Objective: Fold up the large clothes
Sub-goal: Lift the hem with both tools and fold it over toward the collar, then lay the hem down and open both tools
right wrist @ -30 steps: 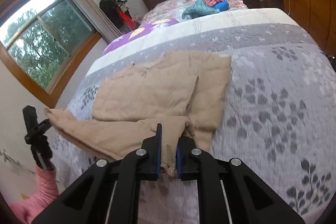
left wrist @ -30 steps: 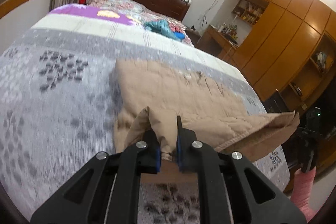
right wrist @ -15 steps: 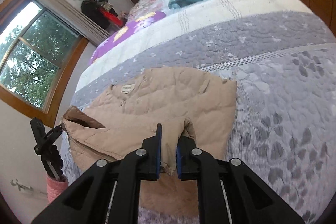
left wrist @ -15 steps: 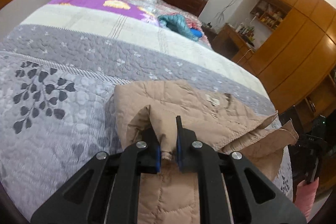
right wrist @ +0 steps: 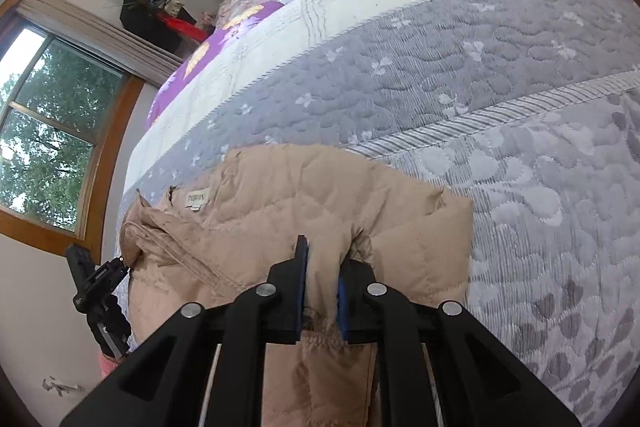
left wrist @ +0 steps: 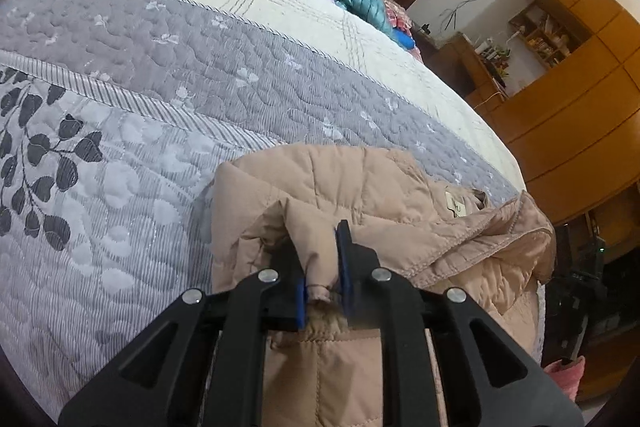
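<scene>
A tan quilted jacket (left wrist: pixel 360 195) lies on the grey patterned bed quilt (left wrist: pixel 160 87), folded over itself, with its collar label facing up. My left gripper (left wrist: pixel 322 267) pinches a bunched fold of the jacket's edge between its blue pads; its jaws are opening, and the fabric is still between them. In the right wrist view the same jacket (right wrist: pixel 300 195) lies below me. My right gripper (right wrist: pixel 322 279) is shut on another fold of its edge. Both grippers point down at the jacket, close above it.
A teal garment (left wrist: pixel 364 7) and a blue item lie far up the bed near the dark headboard. Wooden cupboards (left wrist: pixel 580 99) stand on one side and a window (right wrist: pixel 52 131) on the other. A black device (right wrist: pixel 96 287) above something pink sits off the bed's edge, beside the jacket's collar.
Both grippers moved forward and down over the bed, carrying the jacket's edge toward its collar. The hanging fabric now rests on the jacket. The left jaws stand slightly wider.
</scene>
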{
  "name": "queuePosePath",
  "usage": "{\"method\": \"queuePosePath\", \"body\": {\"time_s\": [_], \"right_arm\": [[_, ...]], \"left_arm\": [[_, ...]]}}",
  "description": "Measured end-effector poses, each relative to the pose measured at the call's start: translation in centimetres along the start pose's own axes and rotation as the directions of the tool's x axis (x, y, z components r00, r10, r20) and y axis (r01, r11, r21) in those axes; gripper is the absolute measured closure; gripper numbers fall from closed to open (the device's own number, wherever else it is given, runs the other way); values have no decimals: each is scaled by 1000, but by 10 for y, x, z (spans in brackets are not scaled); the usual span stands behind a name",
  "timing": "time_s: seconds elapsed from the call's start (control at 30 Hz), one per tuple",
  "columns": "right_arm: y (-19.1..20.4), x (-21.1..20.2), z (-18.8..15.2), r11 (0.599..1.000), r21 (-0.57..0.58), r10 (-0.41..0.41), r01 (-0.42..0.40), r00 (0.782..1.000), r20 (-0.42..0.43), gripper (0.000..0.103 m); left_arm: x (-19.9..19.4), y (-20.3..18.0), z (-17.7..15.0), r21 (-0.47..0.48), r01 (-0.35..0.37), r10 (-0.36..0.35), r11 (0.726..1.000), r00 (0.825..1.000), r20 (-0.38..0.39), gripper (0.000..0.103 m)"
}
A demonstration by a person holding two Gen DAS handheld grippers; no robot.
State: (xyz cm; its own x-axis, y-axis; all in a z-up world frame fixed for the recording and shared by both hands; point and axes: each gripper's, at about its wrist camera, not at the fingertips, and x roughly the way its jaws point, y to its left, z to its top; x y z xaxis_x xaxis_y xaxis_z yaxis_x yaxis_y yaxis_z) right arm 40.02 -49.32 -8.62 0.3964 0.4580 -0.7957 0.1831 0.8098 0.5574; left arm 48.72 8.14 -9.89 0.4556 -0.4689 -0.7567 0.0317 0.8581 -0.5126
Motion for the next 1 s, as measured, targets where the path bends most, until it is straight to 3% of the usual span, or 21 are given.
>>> {"method": "queuePosePath", "body": {"time_s": [0.13,0.23,0.3,0.4,0.47,0.5,0.63,0.7,0.77,0.87,1.0], "right_arm": [[-4,-9,1,999,30,44,-44,999,4,86],[-6,-20,0,995,45,87,-88,996,18,81],[-7,-27,-2,992,57,114,-115,993,21,79],[-6,-35,-4,989,55,137,-139,990,28,70],[-7,-43,-5,989,61,134,-137,990,51,56],[-7,-50,-6,989,62,128,-133,988,81,43],[-4,-67,-18,995,30,95,-99,989,115,42],[3,-68,-31,999,-21,35,-33,993,110,42],[8,-67,-46,998,-60,5,1,995,100,42],[10,-63,-70,996,-93,-9,17,996,85,42],[7,-53,-96,993,-114,-31,37,998,60,43]], "left_arm": [[-5,4,9,-48,53,-54,997,998,-25,85],[-15,12,17,-131,151,-158,980,987,-37,79],[-22,21,21,-224,258,-276,940,960,-52,70],[-33,27,23,-278,303,-326,912,945,-38,68],[-45,31,23,-279,293,-311,914,950,-21,65],[-50,34,23,-280,290,-305,915,952,-8,63],[-73,42,19,-260,243,-244,935,969,31,62],[-84,38,10,-180,137,-131,974,990,44,62],[-91,27,-6,-84,17,-13,996,998,54,61],[-92,14,-41,45,-113,111,993,993,52,60],[-87,15,-82,95,-110,109,989,994,14,59]]}}
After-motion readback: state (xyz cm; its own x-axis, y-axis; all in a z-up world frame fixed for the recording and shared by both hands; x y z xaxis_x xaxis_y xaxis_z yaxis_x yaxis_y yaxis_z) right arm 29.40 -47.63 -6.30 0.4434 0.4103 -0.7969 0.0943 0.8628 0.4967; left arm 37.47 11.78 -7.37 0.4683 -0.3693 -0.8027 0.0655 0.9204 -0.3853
